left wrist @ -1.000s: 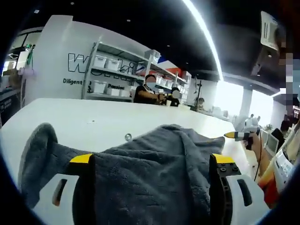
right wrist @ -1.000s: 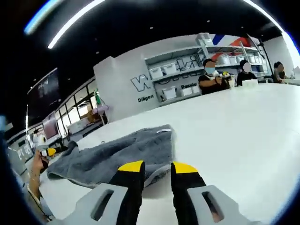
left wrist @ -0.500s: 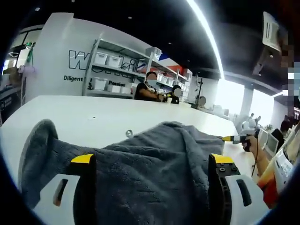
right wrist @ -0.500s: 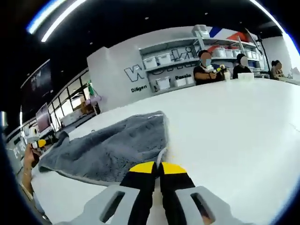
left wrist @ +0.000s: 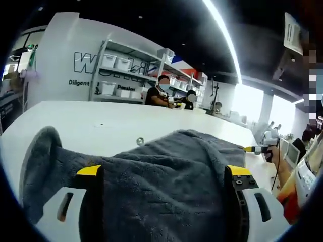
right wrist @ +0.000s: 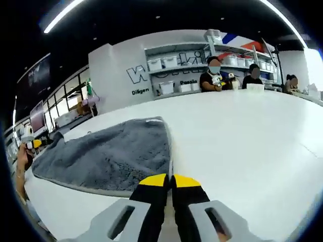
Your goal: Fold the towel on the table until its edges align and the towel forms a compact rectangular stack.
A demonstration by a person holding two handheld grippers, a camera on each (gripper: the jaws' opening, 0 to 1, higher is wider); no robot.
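My left gripper (left wrist: 161,174) has its jaws spread wide, plush grey towel (left wrist: 161,181) bunched between them, its near part cut off below. My right gripper (right wrist: 169,180) has its jaws pressed together on the towel's thin hemmed corner. The fuzzy cloth lies spread on the smooth white worktop (right wrist: 242,131). Far off, shelves (right wrist: 176,65) hold pale bins, lettering partly hidden.

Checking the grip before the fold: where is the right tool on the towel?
In the right gripper view, the right tool is shut on the near corner of the grey towel, which spreads to its left over the white table.
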